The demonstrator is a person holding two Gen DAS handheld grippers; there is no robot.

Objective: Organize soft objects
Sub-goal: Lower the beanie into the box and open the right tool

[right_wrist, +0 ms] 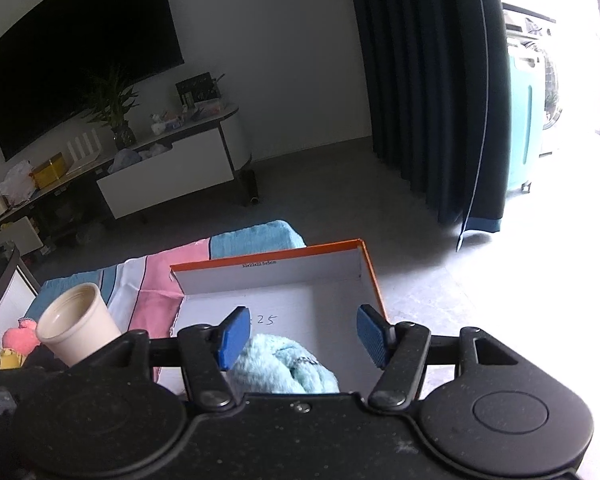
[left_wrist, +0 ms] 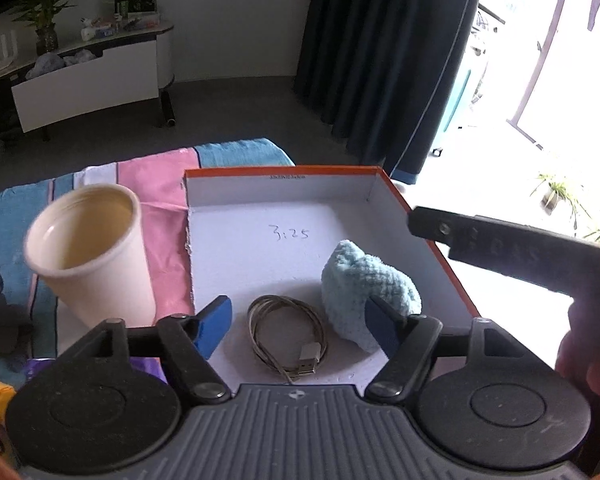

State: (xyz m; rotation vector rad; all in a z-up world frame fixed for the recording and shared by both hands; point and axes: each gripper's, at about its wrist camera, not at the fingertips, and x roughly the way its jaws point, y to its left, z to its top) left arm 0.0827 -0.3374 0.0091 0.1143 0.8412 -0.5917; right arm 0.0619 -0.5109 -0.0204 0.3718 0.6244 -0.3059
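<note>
A shallow box (left_wrist: 416,216) with an orange rim and white inside lies on a striped cloth. In it rest a light blue fluffy cloth (left_wrist: 360,280) and a coiled USB cable (left_wrist: 286,330). My left gripper (left_wrist: 298,326) hangs open above the cable, its blue pads apart and touching nothing. In the right wrist view the same blue cloth (right_wrist: 284,368) lies loose in the box (right_wrist: 374,276), below my right gripper (right_wrist: 302,338), which is open and clear of it. A finger of the right gripper crosses the left wrist view at the right.
A cream paper cup (left_wrist: 90,252) stands left of the box on the pink and blue cloth (left_wrist: 156,176). A pink soft toy (right_wrist: 20,338), a yellow item and a dark object lie at the far left. Beyond are grey floor, a TV cabinet and dark curtains.
</note>
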